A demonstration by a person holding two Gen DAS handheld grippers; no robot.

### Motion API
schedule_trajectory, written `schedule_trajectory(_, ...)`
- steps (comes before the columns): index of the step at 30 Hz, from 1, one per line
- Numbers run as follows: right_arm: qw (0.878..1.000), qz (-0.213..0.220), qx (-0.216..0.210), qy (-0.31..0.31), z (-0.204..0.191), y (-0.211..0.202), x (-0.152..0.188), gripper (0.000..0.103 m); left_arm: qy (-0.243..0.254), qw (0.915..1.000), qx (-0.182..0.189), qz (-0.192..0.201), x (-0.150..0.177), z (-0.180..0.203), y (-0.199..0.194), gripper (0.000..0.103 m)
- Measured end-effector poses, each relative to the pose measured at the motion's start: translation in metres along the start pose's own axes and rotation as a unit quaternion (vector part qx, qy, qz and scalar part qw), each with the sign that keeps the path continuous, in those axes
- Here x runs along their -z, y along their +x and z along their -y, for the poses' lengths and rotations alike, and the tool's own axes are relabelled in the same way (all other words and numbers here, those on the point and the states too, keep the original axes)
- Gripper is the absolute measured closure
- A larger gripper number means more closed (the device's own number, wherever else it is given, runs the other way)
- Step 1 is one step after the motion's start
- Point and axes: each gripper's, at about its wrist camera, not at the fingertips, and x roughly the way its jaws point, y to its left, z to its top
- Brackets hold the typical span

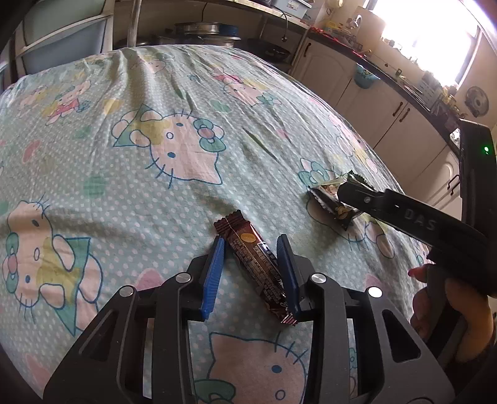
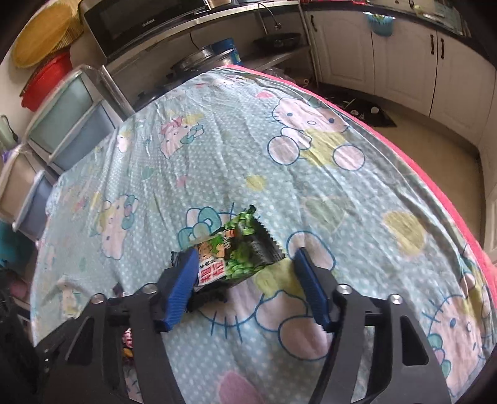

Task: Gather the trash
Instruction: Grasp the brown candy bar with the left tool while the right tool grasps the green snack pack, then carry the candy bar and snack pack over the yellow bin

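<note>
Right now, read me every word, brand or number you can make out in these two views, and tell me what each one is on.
"DAS": raised letters on the right gripper's arm.
"Galanz": front of the microwave, small but legible.
Brown snack bar wrapper between the left gripper fingers: print too blurred to read.
Green snack packet at the right gripper: red characters on a white label, too blurred to read.

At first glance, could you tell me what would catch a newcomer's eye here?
The pale blue cartoon-cat patterned bedsheet fills both views. On it, a long brown snack-bar wrapper lies between the open jaws of the left gripper. To its right, a green-and-black crinkled snack packet sits between the right gripper jaws, also open.
</note>
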Motion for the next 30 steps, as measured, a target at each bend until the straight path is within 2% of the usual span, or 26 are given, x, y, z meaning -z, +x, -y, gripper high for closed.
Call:
schedule_trajectory(1, 1.0, 0.002, 0.003, -0.001, 0.0, 0.0, 0.0, 0.057, 0.001, 1.0, 0.0, 0.001, 0.001, -0.001, 0.0, 0.076)
schedule_trajectory(3, 1.0, 0.004, 0.001, -0.003, 0.0, -0.001, 0.001, 0.072, 0.002, 1.0, 0.001, 0.002, 0.002, -0.001, 0.0, 0.077)
schedule_trajectory(4, 1.0, 0.004, -0.003, -0.004, 0.001, -0.002, 0.003, 0.075, 0.003, 1.0, 0.001, 0.003, 0.002, 0.0, 0.0, 0.077)
schedule_trajectory(6, 1.0, 0.006, -0.006, -0.009, 0.003, -0.005, 0.006, 0.09, 0.004, 1.0, 0.003, 0.003, 0.002, -0.001, 0.001, 0.078)
schedule_trajectory(8, 1.0, 0.009, -0.003, -0.013, 0.005, -0.011, 0.01, 0.095, 0.006, 1.0, 0.007, 0.003, 0.002, -0.002, 0.0, 0.079)
schedule_trajectory(15, 1.0, 0.018, -0.009, -0.015, 0.009, -0.031, 0.029, 0.098, -0.001, 0.9997, 0.024, -0.002, 0.001, -0.007, -0.004, 0.084)
schedule_trajectory(18, 1.0, 0.026, -0.007, -0.014, 0.013, -0.043, 0.041, 0.098, -0.004, 0.9992, 0.039, -0.002, 0.002, -0.007, -0.009, 0.09)
schedule_trajectory(23, 0.999, 0.042, 0.003, -0.009, 0.021, -0.065, 0.057, 0.098, 0.016, 0.9983, 0.055, 0.005, 0.003, 0.009, -0.021, 0.095)
schedule_trajectory(30, 0.998, 0.064, 0.015, 0.01, 0.04, -0.099, 0.078, 0.098, 0.051, 0.9954, 0.08, 0.011, 0.007, 0.041, -0.033, 0.097)
